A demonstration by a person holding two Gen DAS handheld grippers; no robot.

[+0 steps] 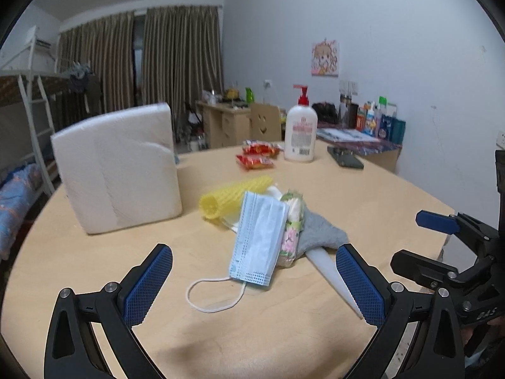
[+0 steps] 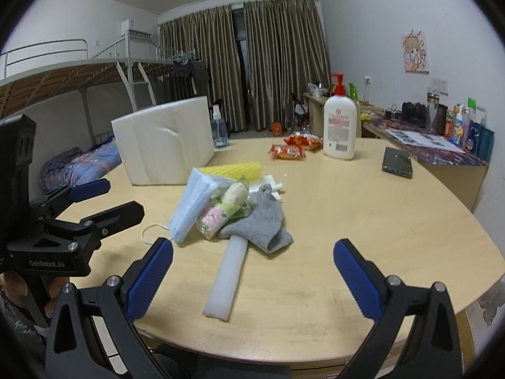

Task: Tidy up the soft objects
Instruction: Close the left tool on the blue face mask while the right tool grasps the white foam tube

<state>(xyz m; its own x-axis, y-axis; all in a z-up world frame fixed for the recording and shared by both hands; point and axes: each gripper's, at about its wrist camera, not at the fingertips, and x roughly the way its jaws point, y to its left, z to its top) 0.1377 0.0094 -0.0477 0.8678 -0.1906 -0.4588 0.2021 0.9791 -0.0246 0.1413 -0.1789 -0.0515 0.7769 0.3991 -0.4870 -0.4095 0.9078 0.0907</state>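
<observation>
Risk of dragging whole heap: pale blue pleated face mask [image 1: 258, 237], grey knitted sock [image 2: 265, 221] and white foam strip [image 2: 228, 274] overlapping mid-table near front edge, left gripper [image 1: 254, 284] and right gripper [image 2: 252, 279] both spread wide, empty.

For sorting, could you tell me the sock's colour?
The sock is grey, clearest in the right wrist view.

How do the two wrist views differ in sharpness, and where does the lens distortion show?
Left wrist view: slightly blurred, the white foam block soft-edged and the face mask smeared. Right wrist view: sharper, the grey sock showing texture. Both: fisheye bending of the table edge and dark corner vignetting.
</observation>
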